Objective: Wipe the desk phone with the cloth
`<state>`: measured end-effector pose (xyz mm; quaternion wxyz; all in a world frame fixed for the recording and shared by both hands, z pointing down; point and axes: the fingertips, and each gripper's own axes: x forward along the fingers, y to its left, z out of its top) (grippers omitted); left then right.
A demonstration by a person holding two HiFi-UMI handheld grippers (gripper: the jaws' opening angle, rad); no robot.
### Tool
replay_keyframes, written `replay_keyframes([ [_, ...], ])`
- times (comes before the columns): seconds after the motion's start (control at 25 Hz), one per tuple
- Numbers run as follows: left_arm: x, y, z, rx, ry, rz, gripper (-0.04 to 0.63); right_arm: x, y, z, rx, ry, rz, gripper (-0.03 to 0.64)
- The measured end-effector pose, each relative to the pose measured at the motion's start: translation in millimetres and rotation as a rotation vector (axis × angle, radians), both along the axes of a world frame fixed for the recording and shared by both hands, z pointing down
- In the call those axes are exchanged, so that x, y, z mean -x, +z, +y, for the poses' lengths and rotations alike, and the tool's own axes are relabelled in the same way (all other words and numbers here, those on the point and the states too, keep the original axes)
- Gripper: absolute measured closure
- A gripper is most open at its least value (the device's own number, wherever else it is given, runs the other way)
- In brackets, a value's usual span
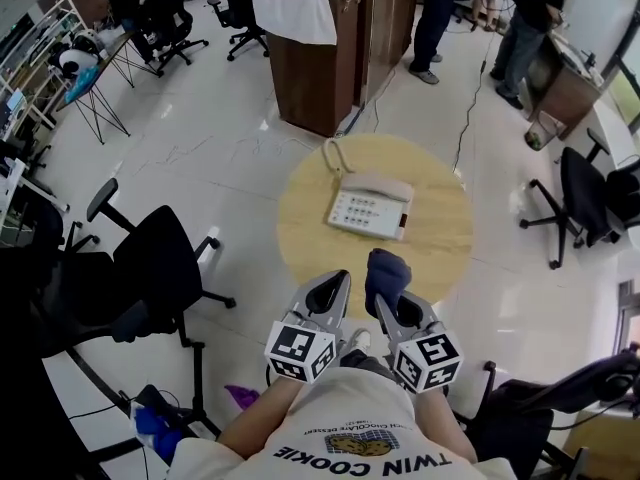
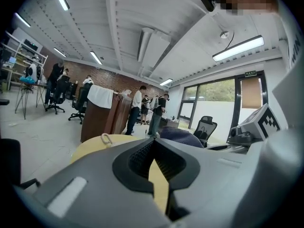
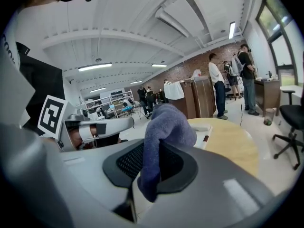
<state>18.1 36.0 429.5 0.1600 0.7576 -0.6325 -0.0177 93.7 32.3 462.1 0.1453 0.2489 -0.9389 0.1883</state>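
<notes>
Ahead of the right hand-held gripper, clamped on the cloth, the phone sits on the desk. The left hand-held gripper is closed, empty. A flat, light press should wipe best.

Left gripper jaws together; right gripper jaws clamped on cloth.

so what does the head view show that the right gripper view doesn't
Only the head view: the keypad and coiled cord of the desk phone, and a black office chair on the left.
Only the right gripper view: a ceiling light, and the right gripper seen close up, jaws shut on the blue cloth.
Both: that gripper and cloth, the phone, the round wooden table, and the wooden cabinet with a white towel.
</notes>
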Motion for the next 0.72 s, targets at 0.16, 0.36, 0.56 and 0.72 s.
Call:
replay_keyframes([
  [0.16, -1.3, 9.0, -27.8, 0.03, -0.028, -0.006, 0.603, 0.4, 6.7, -29.5, 0.044, -0.027, -0.017, 0.552],
  [0.36, 3.4, 19.8, -50.6, 0.062, -0.035, 0.01, 0.603, 19.0, 4.0, -54.6, 0.078, -0.067, -0.061, 0.552],
  [0.56, 17.9, 30.4, -69.2, 0.081, -0.041, 0.02, 0.603, 42.9, 14.0, -80.1, 0.129, -0.067, -0.066, 0.552],
  [0.72, 33.0, 38.8, -83.0, 0.092, -0.027, 0.028, 0.603, 67.7, 24.6, -97.5, 0.157, -0.067, -0.047, 0.552],
])
